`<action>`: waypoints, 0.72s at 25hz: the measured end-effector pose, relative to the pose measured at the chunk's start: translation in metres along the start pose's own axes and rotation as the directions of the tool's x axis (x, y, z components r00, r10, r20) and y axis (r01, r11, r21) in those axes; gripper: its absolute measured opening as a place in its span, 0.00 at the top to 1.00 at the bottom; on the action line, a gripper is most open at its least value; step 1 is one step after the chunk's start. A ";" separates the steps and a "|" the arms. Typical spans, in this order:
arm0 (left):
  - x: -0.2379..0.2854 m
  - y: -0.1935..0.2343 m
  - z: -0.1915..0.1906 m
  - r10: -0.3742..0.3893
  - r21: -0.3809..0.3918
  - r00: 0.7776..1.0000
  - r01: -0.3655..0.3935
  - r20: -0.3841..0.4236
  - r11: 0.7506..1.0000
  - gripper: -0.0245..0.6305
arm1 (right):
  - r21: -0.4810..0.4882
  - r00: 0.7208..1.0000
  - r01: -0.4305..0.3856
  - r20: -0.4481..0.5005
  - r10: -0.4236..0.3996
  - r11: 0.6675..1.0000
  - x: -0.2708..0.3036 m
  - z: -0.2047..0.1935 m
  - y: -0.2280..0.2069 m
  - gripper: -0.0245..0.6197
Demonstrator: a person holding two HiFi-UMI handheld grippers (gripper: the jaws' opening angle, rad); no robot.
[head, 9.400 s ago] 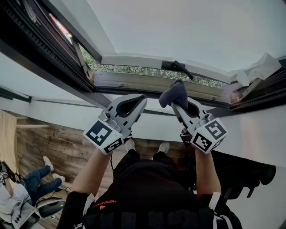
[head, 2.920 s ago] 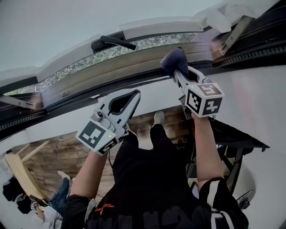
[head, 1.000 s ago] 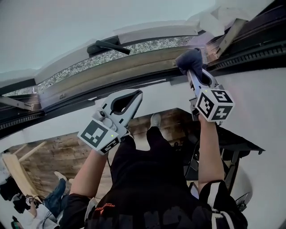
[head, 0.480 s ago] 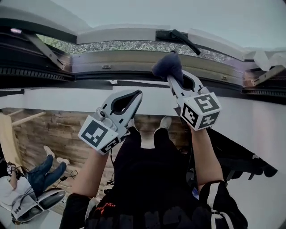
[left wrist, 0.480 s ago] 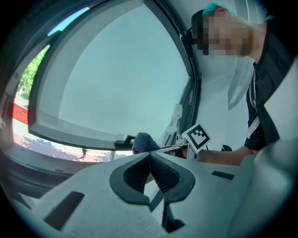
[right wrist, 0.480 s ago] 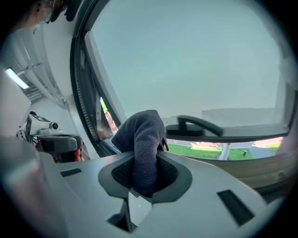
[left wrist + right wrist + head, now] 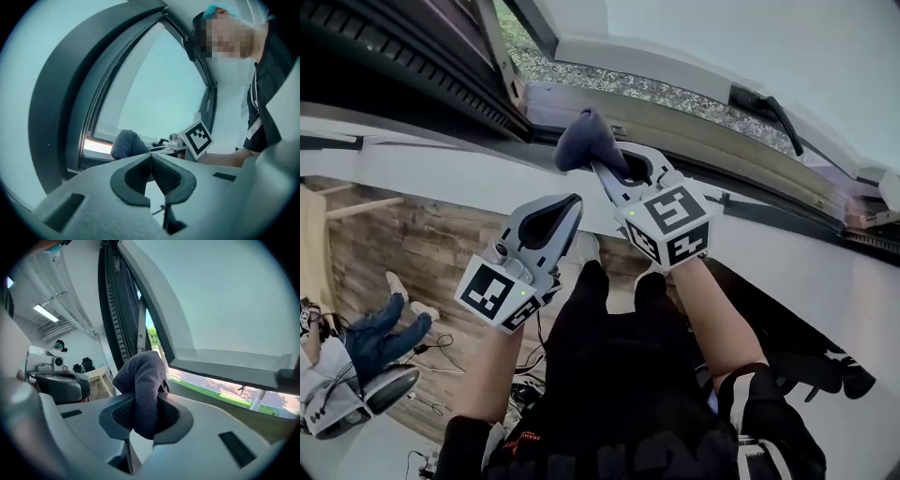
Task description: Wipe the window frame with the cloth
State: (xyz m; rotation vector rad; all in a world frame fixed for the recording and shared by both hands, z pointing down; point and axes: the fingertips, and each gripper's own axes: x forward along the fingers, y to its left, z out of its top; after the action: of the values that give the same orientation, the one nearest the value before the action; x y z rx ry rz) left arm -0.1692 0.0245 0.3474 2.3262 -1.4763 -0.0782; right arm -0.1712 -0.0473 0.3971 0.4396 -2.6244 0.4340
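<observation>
Dark grey-blue cloth [image 7: 584,141] clamped in the right gripper [image 7: 602,171], bunched into a rounded wad beyond the jaw tips. In the right gripper view, same cloth [image 7: 143,380] folded down through the throat of the right gripper [image 7: 144,416], filling it, with the jaws kept narrowly apart by the fabric. Wad placed at the left end of the window frame [image 7: 694,117], over its pale lower rail, close to the corner where the dark side rail and its metal stay [image 7: 502,56] come down. Hard to tell whether the fabric presses on the rail or hangs just off it.

Left gripper [image 7: 570,204] lower and to the left, in front of the white sill [image 7: 441,173], apart from the frame. In the left gripper view, left gripper [image 7: 151,158] closed tip to tip and empty; beyond it the cloth [image 7: 126,144] and the other gripper's marker cube [image 7: 199,139].

Right end of the frame cut off at the picture's edge, just past the black handle [image 7: 769,108]. Both hands hidden behind the 2 grippers' bodies. Seated person [image 7: 356,366] at the lower left corner only partly in view, above the wooden floor [image 7: 394,244].

Right forearm [image 7: 712,319] stretched up and forward towards the frame's left corner. Left forearm [image 7: 502,366] raised less far, its gripper pointing up at the sill.
</observation>
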 end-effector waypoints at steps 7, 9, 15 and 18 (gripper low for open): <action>-0.040 0.038 -0.009 0.069 -0.030 0.998 -0.069 0.011 0.997 0.93 | -0.020 0.998 -0.048 -0.036 0.047 0.999 0.060 0.003 0.033 0.86; -0.048 0.045 -0.010 0.082 -0.037 0.997 -0.081 0.014 0.996 0.93 | -0.016 0.998 -0.051 -0.043 0.050 0.999 0.071 0.003 0.038 0.86; -0.053 0.056 -0.011 0.089 -0.047 0.996 -0.088 0.015 0.995 0.93 | 0.004 0.996 -0.031 -0.079 0.031 1.000 0.089 0.001 0.036 0.86; -0.050 0.055 -0.012 0.083 -0.047 0.996 -0.082 0.013 0.996 0.93 | 0.008 0.995 -0.021 -0.093 0.021 1.000 0.088 -0.003 0.034 0.87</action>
State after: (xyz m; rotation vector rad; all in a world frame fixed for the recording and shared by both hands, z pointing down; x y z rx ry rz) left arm -0.2361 0.0512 0.3704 2.2298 -1.5591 -0.1064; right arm -0.2574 -0.0358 0.4329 0.3848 -2.5400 0.4591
